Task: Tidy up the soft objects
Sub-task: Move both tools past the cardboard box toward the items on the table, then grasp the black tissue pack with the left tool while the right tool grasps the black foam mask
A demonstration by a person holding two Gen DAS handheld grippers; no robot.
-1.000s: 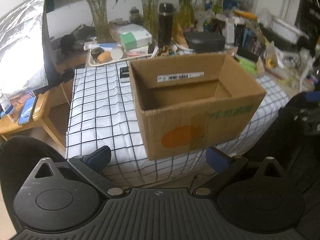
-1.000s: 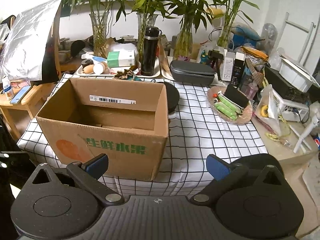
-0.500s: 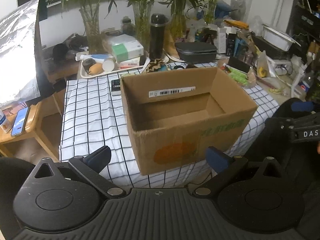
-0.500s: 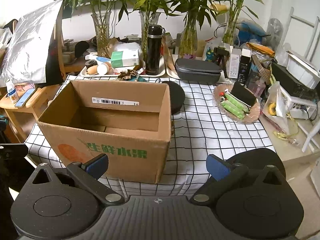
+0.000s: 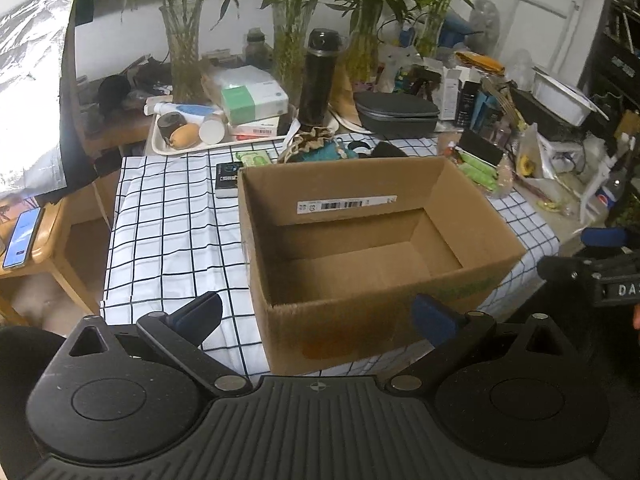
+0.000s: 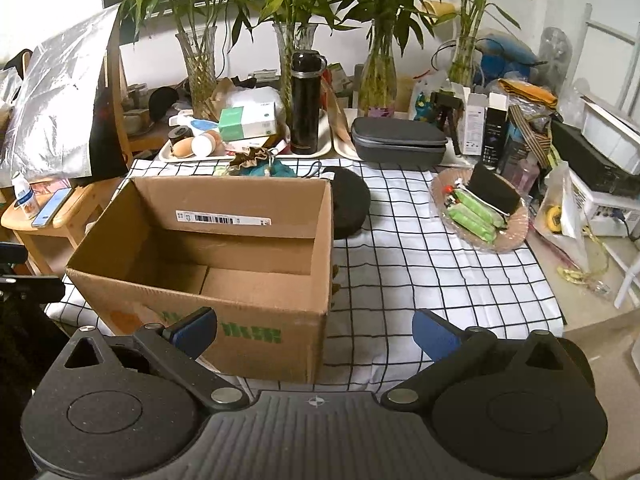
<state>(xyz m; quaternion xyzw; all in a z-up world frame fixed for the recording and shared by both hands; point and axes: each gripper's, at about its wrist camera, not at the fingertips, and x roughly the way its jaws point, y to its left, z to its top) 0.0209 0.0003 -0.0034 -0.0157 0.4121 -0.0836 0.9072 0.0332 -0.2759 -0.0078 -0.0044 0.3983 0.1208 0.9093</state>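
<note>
An empty cardboard box (image 5: 372, 248) sits open-topped on the checked tablecloth (image 5: 168, 232) — likely ready to take soft items. The left gripper (image 5: 318, 314) and right gripper (image 6: 314, 330) hover before it, fingers spread, holding nothing. Only the right view shows the black cushion (image 6: 350, 204) (just behind the box).
</note>
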